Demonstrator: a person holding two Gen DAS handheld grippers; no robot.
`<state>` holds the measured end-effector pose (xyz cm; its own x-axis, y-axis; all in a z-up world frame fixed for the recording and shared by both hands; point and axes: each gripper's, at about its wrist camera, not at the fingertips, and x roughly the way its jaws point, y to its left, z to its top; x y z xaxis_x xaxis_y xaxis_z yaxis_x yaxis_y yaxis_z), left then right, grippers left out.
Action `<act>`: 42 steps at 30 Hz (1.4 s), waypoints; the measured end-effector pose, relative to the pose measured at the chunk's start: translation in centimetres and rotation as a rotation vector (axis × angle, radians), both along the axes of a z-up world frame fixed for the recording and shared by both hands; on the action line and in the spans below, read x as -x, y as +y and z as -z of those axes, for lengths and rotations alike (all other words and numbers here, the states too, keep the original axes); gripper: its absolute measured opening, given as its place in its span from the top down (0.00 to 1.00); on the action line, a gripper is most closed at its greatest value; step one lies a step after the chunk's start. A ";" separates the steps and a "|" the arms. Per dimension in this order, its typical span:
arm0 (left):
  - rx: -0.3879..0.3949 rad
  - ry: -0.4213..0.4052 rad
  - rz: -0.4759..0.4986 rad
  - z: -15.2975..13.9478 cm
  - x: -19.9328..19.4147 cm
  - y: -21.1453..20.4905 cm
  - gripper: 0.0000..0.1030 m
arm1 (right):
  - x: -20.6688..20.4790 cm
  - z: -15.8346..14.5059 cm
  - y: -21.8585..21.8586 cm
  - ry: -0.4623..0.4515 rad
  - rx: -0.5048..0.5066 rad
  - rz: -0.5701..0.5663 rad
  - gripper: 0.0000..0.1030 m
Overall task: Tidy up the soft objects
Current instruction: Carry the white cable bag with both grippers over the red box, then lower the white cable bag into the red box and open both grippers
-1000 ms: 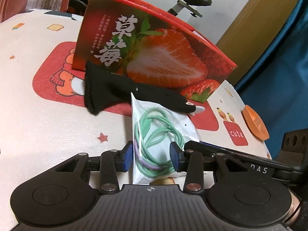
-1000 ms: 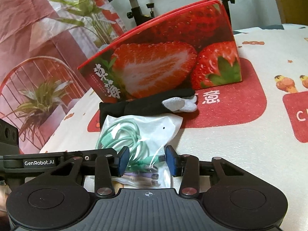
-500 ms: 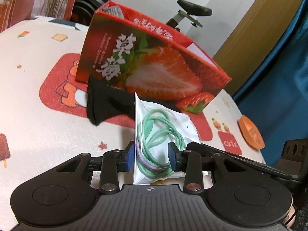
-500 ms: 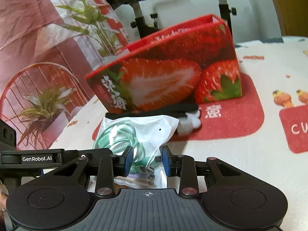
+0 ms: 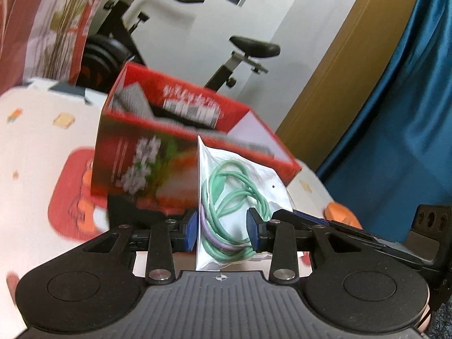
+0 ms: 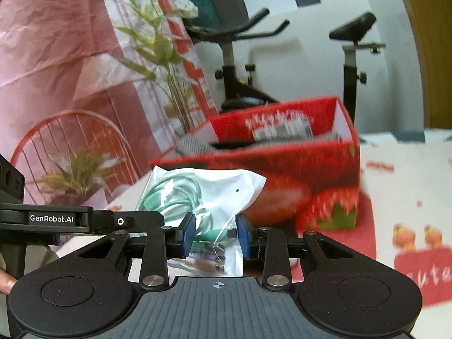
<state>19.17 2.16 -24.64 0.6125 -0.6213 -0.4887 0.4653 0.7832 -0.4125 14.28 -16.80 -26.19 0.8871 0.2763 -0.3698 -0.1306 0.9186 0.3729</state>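
Observation:
A clear plastic bag of coiled green cables [image 5: 240, 180] hangs in the air between both grippers. My left gripper [image 5: 223, 228] is shut on the bag's lower left part, its blue pads pressing the plastic. My right gripper [image 6: 216, 234] is shut on the same cable bag [image 6: 203, 186] from the other side. Behind the bag stands a red strawberry box [image 5: 135, 152] with an open top. The same box [image 6: 282, 169] holds a grey cloth [image 6: 192, 144] at its left end. A black fabric piece [image 5: 127, 209] lies at the box's foot, partly hidden by my left gripper.
The patterned tablecloth [image 5: 42, 141] covers the surface. An orange object [image 5: 339, 214] lies at the right edge. An exercise bike [image 5: 248, 48] stands behind the table, a blue curtain [image 5: 395, 113] hangs to the right, and a plant-print hanging [image 6: 84, 70] is on the left.
Both grippers have risen with the cable bag, which has left the table. The box's open top has come into view and the black fabric has dropped low.

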 end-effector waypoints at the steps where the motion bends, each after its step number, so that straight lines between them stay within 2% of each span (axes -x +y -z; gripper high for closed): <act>1: 0.000 -0.010 0.000 -0.5 -0.3 -0.1 0.63 | -0.5 -0.6 -0.2 -0.007 -0.004 0.002 0.71; 4: -0.008 -0.050 -0.002 -2.3 -1.6 -0.5 0.63 | -2.1 -2.4 -0.8 -0.030 -0.013 0.008 0.71; 7: 0.016 -0.072 -0.009 -3.9 -3.2 -0.8 0.63 | -3.7 -4.3 -1.5 -0.056 -0.018 0.012 0.71; 11: 0.053 -0.091 -0.004 -5.1 -5.4 -1.4 0.63 | -6.0 -6.3 -2.7 -0.085 0.005 0.002 0.71; 15: 0.044 -0.117 0.008 -5.8 -8.2 -2.8 0.63 | -8.8 -7.3 -4.0 -0.084 0.019 0.012 0.71; 20: 0.075 -0.044 -0.041 -5.1 -12.8 -4.1 0.63 | -13.4 -7.5 -4.7 -0.062 0.105 0.027 0.70; 23: 0.065 -0.005 -0.060 -4.2 -15.4 -5.0 0.63 | -16.6 -6.7 -5.6 -0.022 0.115 0.026 0.70; 27: 0.001 0.054 -0.060 -3.0 -18.0 -5.9 0.63 | -19.5 -5.0 -6.4 0.059 0.126 -0.008 0.69; 30: -0.079 0.058 -0.038 -2.4 -19.2 -7.1 0.63 | -21.3 -3.6 -6.8 0.120 0.138 -0.006 0.69; 35: -0.115 0.116 -0.058 -0.8 -20.4 -7.9 0.62 | -23.0 -1.6 -7.6 0.228 0.076 0.066 0.69; 37: -0.155 0.118 -0.057 -0.4 -20.4 -8.7 0.62 | -23.6 -0.8 -7.4 0.289 0.112 0.077 0.69; 40: -0.203 0.123 -0.057 -0.5 -20.4 -9.1 0.60 | -24.2 -0.9 -5.7 0.322 0.243 0.060 0.69; 42: -0.234 0.121 -0.052 -0.8 -20.4 -9.0 0.61 | -24.7 -0.7 -5.3 0.351 0.264 0.050 0.69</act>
